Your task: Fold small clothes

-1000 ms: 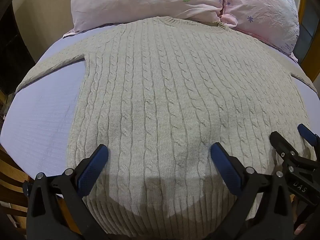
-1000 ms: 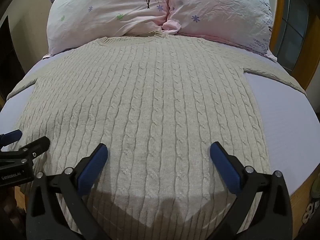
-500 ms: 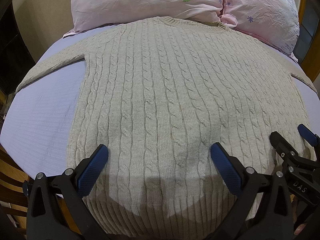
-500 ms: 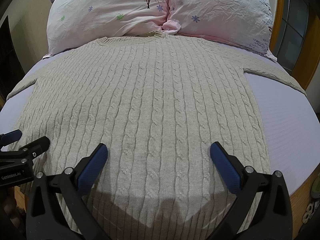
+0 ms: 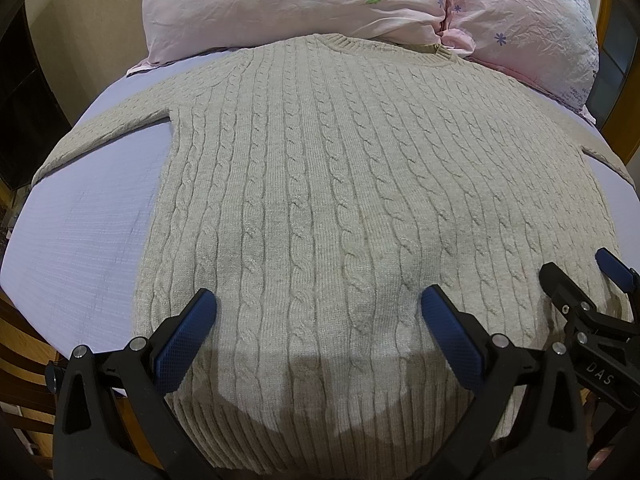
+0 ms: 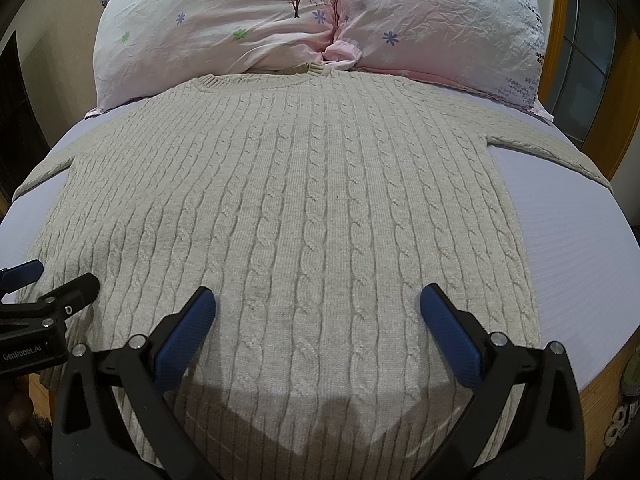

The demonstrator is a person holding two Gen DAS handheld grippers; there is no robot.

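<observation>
A beige cable-knit sweater (image 5: 320, 200) lies flat on the lavender bed sheet (image 5: 92, 216), collar toward the pillows, sleeves spread to both sides; it also shows in the right wrist view (image 6: 304, 216). My left gripper (image 5: 318, 312) is open and empty, hovering above the sweater's hem on its left half. My right gripper (image 6: 318, 312) is open and empty above the hem on its right half. The right gripper also shows at the right edge of the left wrist view (image 5: 576, 280). The left gripper shows at the left edge of the right wrist view (image 6: 60, 280).
Two pink floral pillows (image 6: 224, 24) (image 6: 440, 20) lie at the head of the bed behind the collar. A wooden bed frame (image 6: 604, 392) runs along the near edge. A wooden window frame (image 6: 608, 120) stands at the right.
</observation>
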